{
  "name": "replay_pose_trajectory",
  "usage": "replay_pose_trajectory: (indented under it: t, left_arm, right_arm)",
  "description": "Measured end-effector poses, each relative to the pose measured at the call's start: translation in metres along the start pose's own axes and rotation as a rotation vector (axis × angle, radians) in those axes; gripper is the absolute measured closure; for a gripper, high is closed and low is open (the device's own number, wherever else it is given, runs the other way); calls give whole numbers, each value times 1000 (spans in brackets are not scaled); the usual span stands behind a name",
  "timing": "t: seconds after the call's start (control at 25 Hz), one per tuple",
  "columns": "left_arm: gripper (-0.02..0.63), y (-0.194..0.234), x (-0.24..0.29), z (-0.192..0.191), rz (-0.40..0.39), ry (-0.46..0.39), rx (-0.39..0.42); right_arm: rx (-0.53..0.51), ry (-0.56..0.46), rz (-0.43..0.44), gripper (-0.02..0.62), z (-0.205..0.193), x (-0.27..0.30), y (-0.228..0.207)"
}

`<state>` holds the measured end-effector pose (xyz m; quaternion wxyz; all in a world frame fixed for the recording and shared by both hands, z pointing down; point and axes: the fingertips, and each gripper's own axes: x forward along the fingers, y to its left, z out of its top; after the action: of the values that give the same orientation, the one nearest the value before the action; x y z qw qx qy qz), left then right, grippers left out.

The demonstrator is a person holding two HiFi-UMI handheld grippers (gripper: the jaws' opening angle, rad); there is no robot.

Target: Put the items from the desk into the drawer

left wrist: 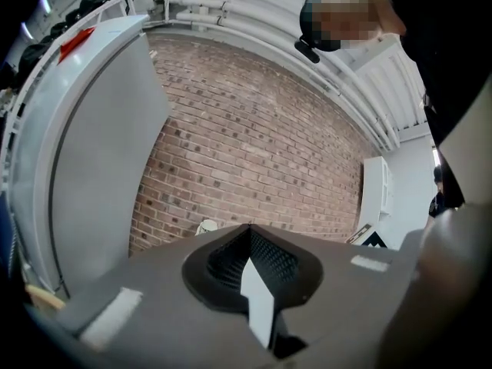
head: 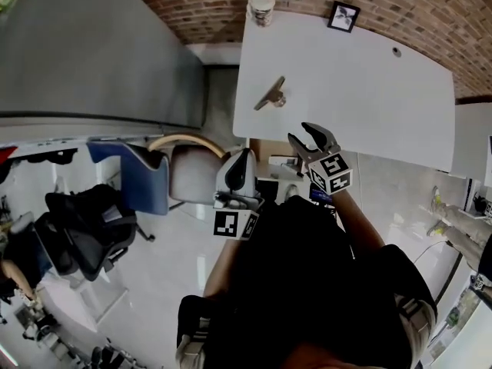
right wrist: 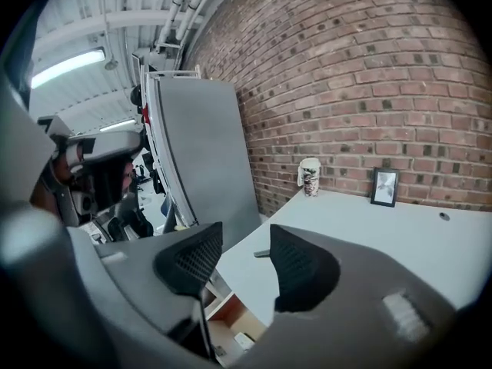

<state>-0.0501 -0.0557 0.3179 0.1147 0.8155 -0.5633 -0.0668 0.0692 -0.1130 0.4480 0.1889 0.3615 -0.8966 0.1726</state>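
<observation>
A white desk (head: 361,91) stands against the brick wall. On it are a dark metal clip-like item (head: 270,94) near the left edge, a paper cup (head: 261,6) and a small picture frame (head: 343,15) at the back. My right gripper (head: 301,134) hovers over the desk's near edge, open and empty. In the right gripper view the right gripper (right wrist: 244,237) frames the clip-like item (right wrist: 263,253), with an open drawer (right wrist: 231,325) below the desk edge. My left gripper (head: 244,156) is shut and empty beside the drawer, and in its own view the left gripper (left wrist: 250,233) points level at the wall.
A tall grey partition (head: 92,44) runs along the desk's left side. A blue and grey chair (head: 146,175) and a black office chair (head: 84,221) stand on the floor to the left. White shelving (head: 473,144) borders the desk's right.
</observation>
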Motion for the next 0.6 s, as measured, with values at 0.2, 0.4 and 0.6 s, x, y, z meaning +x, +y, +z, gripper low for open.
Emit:
replay_pose_trajectory:
  t: [0.2, 0.4, 0.6]
  left_arm:
    - [592, 28, 25, -5, 8, 19, -24]
    - [592, 51, 44, -9, 5, 39, -44]
    - [592, 67, 65, -8, 13, 35, -61]
  right_arm:
    - [-12, 80, 4, 394, -13, 46, -18]
    - [-29, 166, -7, 372, -32, 82, -35]
    - [-43, 249, -20, 332, -52, 114, -56]
